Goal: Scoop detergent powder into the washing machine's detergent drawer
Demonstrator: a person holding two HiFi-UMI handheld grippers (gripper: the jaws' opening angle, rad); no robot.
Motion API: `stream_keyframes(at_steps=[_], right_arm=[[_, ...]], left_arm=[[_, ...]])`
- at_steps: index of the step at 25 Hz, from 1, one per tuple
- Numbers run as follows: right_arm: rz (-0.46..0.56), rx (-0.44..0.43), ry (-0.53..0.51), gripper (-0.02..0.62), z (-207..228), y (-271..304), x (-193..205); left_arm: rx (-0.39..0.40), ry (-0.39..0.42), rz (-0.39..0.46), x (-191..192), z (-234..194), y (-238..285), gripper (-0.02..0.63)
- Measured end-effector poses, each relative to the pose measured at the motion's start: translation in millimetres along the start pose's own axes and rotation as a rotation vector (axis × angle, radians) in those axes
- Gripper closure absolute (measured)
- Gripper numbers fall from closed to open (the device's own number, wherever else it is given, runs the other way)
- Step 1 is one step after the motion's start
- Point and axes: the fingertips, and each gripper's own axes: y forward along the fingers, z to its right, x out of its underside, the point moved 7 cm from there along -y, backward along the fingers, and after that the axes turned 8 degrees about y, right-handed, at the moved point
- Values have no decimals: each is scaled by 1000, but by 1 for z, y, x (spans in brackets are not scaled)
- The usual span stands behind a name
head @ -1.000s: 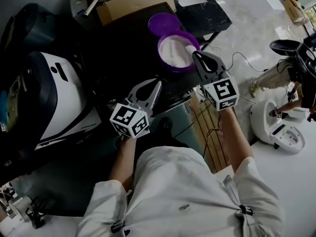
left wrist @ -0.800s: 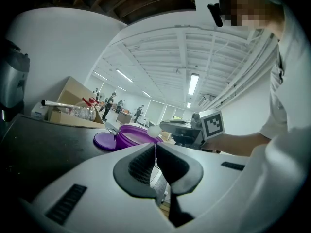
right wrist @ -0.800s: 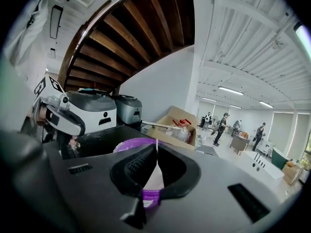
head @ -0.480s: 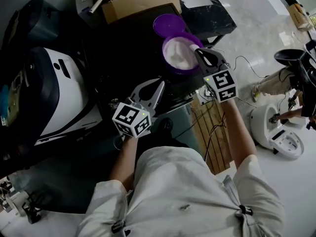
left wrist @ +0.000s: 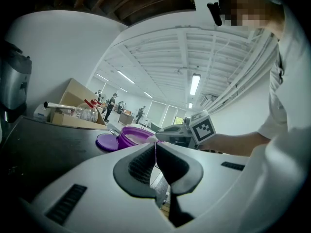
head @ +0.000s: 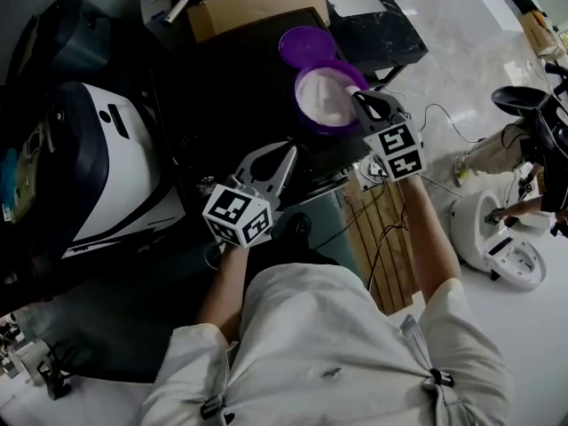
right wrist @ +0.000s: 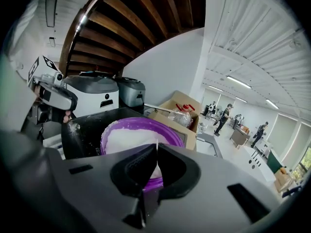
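My right gripper (head: pixel 359 98), clamped on the scoop (head: pixel 347 90), has edged further over the purple powder tub (head: pixel 313 124); my left gripper (head: pixel 286 154), closed empty, has not moved.

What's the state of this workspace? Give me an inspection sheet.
Surface: black tabletop.
Job's things: open purple tub full of white powder; purple lid beside it.
Clutter: cardboard box at the table's far end.
Grippers: left gripper shut, empty, over the table; right gripper shut at the tub's rim.
Cables: wires on the floor.
Surroundings: white appliance at left; people in the distance.
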Motion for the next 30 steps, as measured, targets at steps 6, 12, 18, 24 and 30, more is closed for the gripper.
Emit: stream_keyframes(at_steps=[6, 12, 18, 24, 30], right_arm=[[-62, -1, 15, 586, -3, -2, 1], [-122, -16, 52, 586, -8, -3, 1], [-156, -36, 122, 586, -11, 0, 4], [-177, -47, 156, 586, -16, 0, 5], [-195, -72, 211, 586, -20, -1, 6]], left_arm=[[3, 3, 13, -3, 3, -3, 584], [-5, 8, 21, -6, 2, -8, 584], [-5, 12, 21, -5, 4, -14, 584], [-4, 10, 29, -5, 8, -19, 584], [-10, 6, 29, -2, 8, -26, 584]])
